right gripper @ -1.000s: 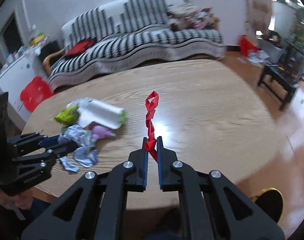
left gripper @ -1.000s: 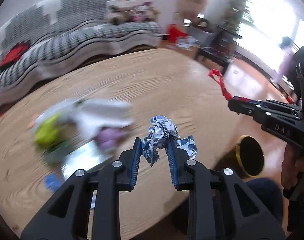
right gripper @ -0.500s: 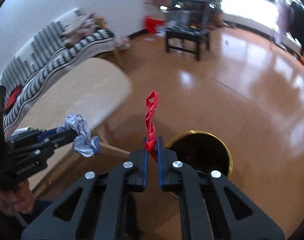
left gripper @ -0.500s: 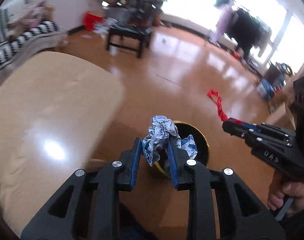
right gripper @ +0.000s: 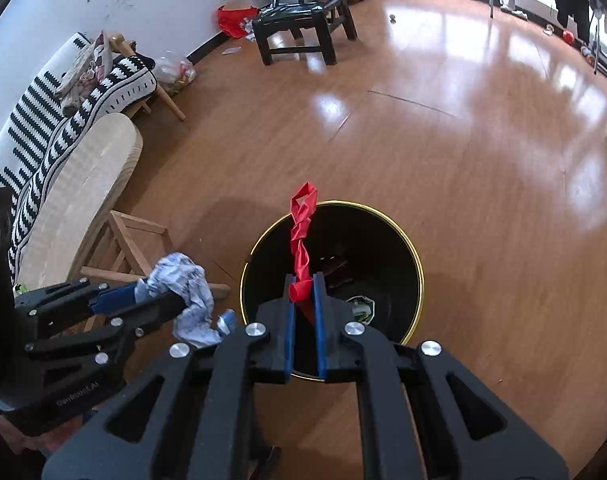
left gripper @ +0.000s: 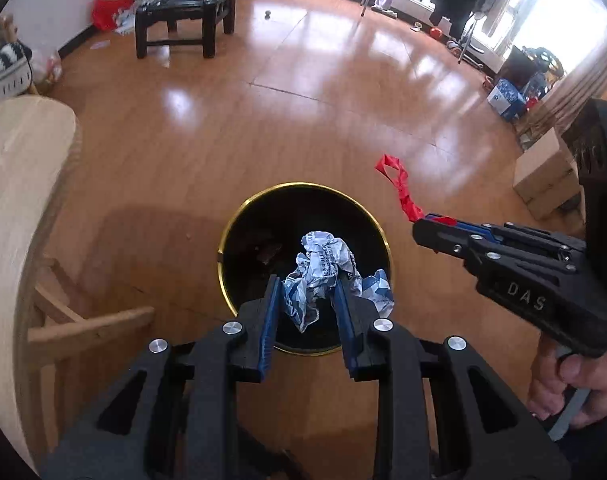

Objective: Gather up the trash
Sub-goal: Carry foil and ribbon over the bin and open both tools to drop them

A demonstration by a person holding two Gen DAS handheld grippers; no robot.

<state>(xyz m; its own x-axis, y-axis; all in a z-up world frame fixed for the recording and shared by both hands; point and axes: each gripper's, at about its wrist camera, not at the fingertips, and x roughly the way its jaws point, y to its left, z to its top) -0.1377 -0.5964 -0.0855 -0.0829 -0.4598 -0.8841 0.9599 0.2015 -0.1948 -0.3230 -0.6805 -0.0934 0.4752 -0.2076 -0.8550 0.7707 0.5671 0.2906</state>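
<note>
A black round bin with a gold rim (left gripper: pixel 303 186) (right gripper: pixel 399 228) stands on the wooden floor, with some trash inside. My left gripper (left gripper: pixel 308 284) is shut on a crumpled white and blue wrapper (left gripper: pixel 323 268) and holds it over the bin's mouth. In the right wrist view the left gripper (right gripper: pixel 159 300) and wrapper (right gripper: pixel 187 292) show at the bin's left. My right gripper (right gripper: pixel 302 292) is shut on a twisted red strip (right gripper: pixel 301 236) above the bin. In the left wrist view the right gripper (left gripper: pixel 431 222) holds the strip (left gripper: pixel 399 188) just right of the bin.
The light wooden table's edge (left gripper: pixel 19 200) (right gripper: pixel 83 196) and its leg frame (left gripper: pixel 87 328) lie to the left. A black chair (left gripper: pixel 183 16) (right gripper: pixel 303 24) stands farther off. A striped sofa (right gripper: pixel 43 120) is behind the table. A cardboard box (left gripper: pixel 543 176) sits at the right.
Both grippers have swung from the table to the floor and come down over the bin, each still holding its piece of trash. The bin now looks larger and nearer.
</note>
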